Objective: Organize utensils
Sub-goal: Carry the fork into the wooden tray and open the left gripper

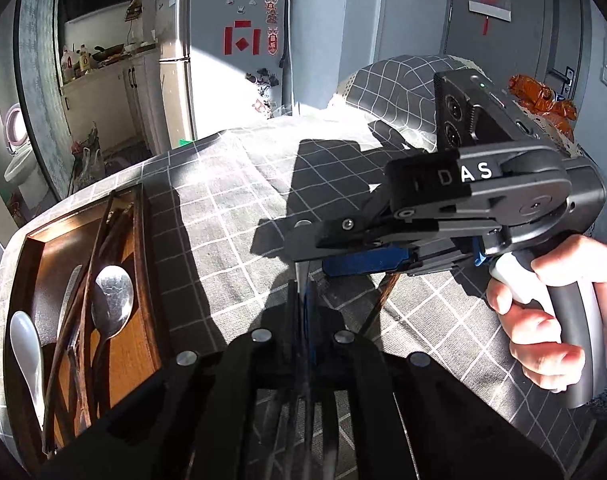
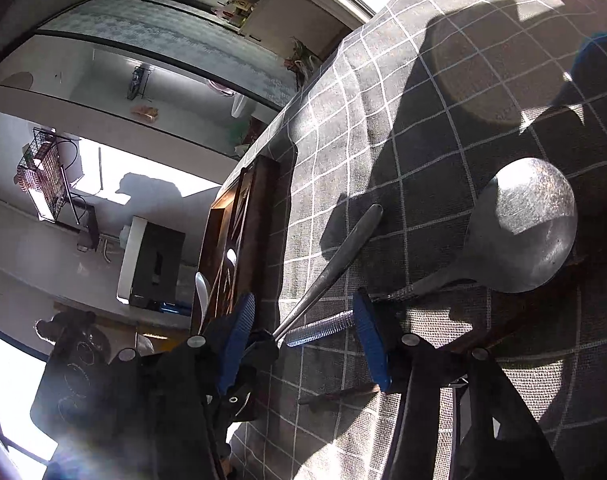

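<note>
A wooden tray on the left of the checked tablecloth holds a steel spoon, a white ceramic spoon, dark chopsticks and a knife. My left gripper is shut on a thin steel utensil handle. My right gripper is open, its blue pads on either side of a steel handle; it also shows from outside in the left wrist view, low over the cloth. A large steel spoon lies to its right. The tray also shows in the right wrist view.
A chair back covered in checked fabric stands behind the table with an orange packet on it. A fridge and kitchen cabinets stand beyond. A dark chopstick lies on the cloth under the right gripper.
</note>
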A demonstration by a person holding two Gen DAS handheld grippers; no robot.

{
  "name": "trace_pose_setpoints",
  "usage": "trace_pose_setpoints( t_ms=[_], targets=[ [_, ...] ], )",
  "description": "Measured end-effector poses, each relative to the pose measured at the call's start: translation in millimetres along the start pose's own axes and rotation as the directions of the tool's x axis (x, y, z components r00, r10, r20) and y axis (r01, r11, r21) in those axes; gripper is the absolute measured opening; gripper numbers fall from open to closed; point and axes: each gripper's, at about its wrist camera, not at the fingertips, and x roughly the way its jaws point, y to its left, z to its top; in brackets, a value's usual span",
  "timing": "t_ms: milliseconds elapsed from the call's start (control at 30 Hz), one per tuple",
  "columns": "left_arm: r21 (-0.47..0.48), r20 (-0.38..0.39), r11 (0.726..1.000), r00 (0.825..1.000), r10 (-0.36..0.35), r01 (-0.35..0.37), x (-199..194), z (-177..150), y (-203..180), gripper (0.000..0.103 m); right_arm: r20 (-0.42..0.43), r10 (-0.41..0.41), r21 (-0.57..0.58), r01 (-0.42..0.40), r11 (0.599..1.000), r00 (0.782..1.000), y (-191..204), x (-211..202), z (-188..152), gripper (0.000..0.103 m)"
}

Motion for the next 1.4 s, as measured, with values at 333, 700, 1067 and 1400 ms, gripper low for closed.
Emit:
trace_pose_setpoints(
  t_ms=[333,700,1067,1400],
  targets=[
    [-0.008,-0.012,1.0,1.0,-0.016,0.016,1,-5,-1,0.005,0.028,-0.043,0.019,0.042,0.999,0.999,1,12,-4,0.012],
    [0.04,-0.015,0.998,0.999,-0.04,0.04,-15,-13,-11,0.044,0.099,0.015,-0.062,-0.009,0.998,0.995,23,-17,-8,0.004],
    [0.048,-0.045,0.997,0.997,0.057,-0.055,-39,-39,-7,0.026,0.067,0.065,-0.171,-0.053,0.984,0.996,75,-11,-13,0.004],
    [-0.072,-0.088,0.978,0.978,0.19,-0.197,-84,-53,64,0.02,-0.101,0.032,-0.218,-0.054,0.974,0.994,131,88,-5,0.008]
  ],
)
